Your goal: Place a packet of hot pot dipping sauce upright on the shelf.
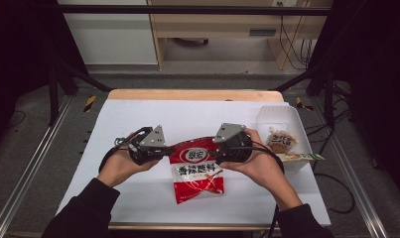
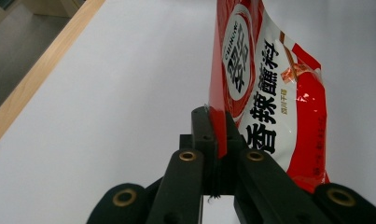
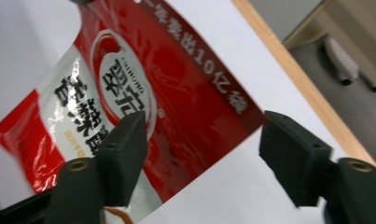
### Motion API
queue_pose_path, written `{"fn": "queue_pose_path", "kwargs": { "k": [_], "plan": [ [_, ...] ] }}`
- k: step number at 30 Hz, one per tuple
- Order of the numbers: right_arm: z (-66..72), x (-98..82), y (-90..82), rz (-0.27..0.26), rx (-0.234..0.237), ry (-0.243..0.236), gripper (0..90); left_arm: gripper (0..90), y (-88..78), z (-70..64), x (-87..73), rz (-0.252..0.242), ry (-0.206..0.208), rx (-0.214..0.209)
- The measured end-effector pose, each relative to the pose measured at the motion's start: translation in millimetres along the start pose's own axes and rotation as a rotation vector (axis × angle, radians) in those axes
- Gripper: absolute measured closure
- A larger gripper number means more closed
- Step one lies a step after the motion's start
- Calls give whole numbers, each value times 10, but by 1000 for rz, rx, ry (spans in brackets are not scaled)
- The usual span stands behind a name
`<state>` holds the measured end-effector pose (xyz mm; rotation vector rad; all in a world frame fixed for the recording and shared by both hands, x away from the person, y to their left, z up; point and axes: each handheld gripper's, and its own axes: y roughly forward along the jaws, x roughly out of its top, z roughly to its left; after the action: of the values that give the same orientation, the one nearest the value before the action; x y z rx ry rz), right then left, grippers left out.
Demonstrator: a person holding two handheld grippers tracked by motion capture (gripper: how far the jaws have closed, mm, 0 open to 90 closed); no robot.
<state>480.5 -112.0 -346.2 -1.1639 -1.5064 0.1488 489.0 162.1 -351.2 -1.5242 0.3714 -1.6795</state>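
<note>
**Red pouch pinched on the left, free on the right**

While the white table takes up most of the high view, with its wooden far edge showing beyond the white top, the next largest thing on it is the white tray at the far right corner. That tray holds a round wrapped bun, and a long flat packet juts out over its near rim. Both lie well apart from the work in hand and block nothing.

Near the middle of the table sits the red seasoning pouch, its top edge raised between the two hands and its lower part on the table top, tilted a little. Nothing stands between the pouch and the tray except bare white surface.

At the pouch's top left corner, the left gripper has its jaws pressed tight together on the red edge, which rises straight up out of the clamp in the left gripper view. On the opposite side, the right gripper has its jaws standing wide apart; the pouch's upper red edge runs across the gap between them, and neither pad presses on it, though the one on the left overlaps the printed face
</note>
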Motion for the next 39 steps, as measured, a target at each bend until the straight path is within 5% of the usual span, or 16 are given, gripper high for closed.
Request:
{"fn": "queue_pose_path", "kwargs": {
  "k": [7,15,21,31,39],
  "plan": [
    [-55,40,-5,14,116,4,514,899,-44,10,51,-7,11,6],
    [-101,85,-15,52,164,-6,695,899,-68,33,47,-9,4,13],
    [-88,81,-5,74,206,-24,714,899,-75,38,50,-7,9,19],
    [-50,96,40,86,210,-37,738,899,-93,30,55,-14,14,13],
    [-32,108,96,95,205,-44,882,898,-106,30,65,-26,4,7]
  ]
}}
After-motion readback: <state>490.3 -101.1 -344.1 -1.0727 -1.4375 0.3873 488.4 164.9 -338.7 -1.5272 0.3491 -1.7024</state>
